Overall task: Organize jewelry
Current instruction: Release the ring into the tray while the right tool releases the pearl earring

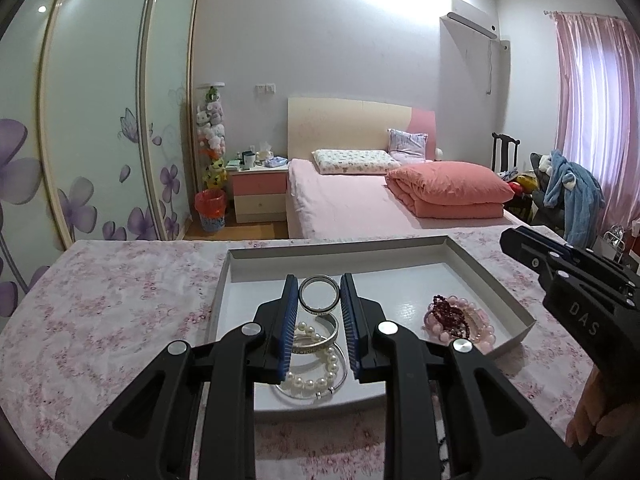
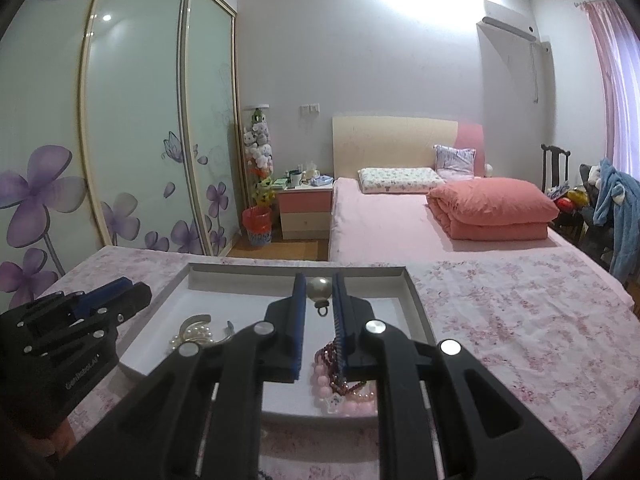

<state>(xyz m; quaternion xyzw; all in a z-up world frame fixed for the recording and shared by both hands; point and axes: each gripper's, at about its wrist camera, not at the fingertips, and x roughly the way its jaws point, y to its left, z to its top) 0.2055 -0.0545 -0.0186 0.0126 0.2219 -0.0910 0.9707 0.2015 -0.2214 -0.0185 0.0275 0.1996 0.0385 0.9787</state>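
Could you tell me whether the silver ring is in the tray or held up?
Held up: the left gripper pinches the silver ring above the tray.

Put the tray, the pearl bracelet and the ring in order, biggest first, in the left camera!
1. Tray.
2. Pearl bracelet.
3. Ring, held up nearer the camera, so it may look bigger than it is.

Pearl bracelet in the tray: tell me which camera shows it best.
The left wrist view. There the pearl bracelet lies between the left gripper fingers, most of its loop visible among silver bangles in the tray. The right wrist view shows only a small cluster of pearls beside that gripper's arm.
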